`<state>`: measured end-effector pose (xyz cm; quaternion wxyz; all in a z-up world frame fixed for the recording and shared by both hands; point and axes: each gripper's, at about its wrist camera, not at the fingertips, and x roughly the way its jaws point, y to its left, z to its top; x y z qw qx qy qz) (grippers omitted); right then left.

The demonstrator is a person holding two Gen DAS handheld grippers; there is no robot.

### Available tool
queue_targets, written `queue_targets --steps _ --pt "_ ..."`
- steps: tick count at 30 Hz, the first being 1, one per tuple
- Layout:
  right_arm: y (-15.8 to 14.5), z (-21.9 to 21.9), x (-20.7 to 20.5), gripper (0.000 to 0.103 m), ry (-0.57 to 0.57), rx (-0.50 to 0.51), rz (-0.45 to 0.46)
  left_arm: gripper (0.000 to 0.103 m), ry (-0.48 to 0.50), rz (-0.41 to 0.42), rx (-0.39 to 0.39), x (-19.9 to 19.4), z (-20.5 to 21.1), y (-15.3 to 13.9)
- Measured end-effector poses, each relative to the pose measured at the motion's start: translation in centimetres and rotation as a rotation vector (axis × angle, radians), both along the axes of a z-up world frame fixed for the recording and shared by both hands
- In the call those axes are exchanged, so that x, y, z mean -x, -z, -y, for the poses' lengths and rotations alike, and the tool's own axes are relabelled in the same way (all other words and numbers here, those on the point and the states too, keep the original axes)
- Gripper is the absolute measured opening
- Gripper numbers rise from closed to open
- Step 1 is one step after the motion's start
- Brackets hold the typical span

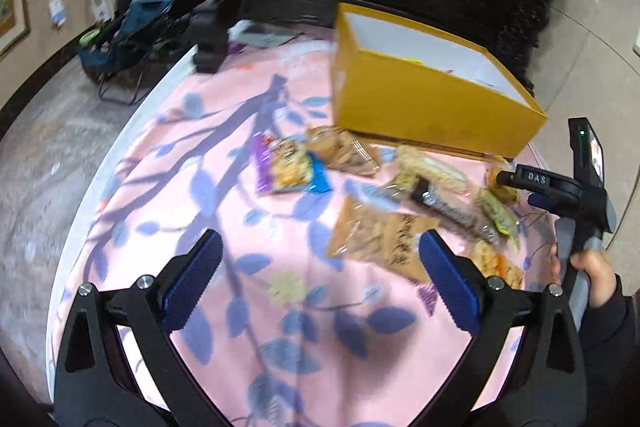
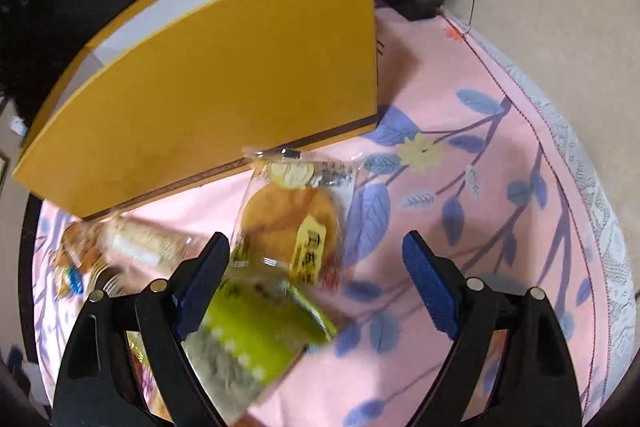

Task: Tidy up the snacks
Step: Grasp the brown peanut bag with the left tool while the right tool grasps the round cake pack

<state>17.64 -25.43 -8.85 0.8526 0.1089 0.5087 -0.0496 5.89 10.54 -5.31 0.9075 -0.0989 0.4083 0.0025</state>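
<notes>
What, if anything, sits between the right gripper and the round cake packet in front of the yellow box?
Nothing visible does. The right gripper is open, and the round cake packet lies just ahead of it, unobstructed. A green packet lies under the gripper, nearer the camera, not in between.

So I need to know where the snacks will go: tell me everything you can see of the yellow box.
The yellow box is a long, open-topped carton that looks like cardboard, mustard yellow outside and white inside, with a thin dark band along its base. It stands upright on the pink floral tablecloth, at the far side in front of dark furniture. Wrapped snacks lie along its near wall; whether any touch it is unclear. Little of its inside shows. No fingers touch it.
</notes>
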Motion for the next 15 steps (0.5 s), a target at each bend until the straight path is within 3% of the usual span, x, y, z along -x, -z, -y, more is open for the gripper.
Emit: queue_targets --steps 4,6,8,15 --pt "1.2 -0.9 -1.2 0.085 0.007 0.069 0.003 0.100 -0.014 0.005 0.006 0.9 -1.1 -0.1" --pt "1.2 -1.5 -1.1 0.065 -0.015 0.125 0.038 0.100 -0.009 0.003 0.005 1.0 -1.1 -0.1" --pt "1.1 -1.2 -0.9 0.056 -0.026 0.105 0.036 0.100 0.001 -0.003 0.010 0.8 -0.7 0.0" --pt "0.6 1.7 3.8 0.055 -0.064 0.055 0.018 0.100 0.061 -0.028 -0.024 0.4 1.4 0.5"
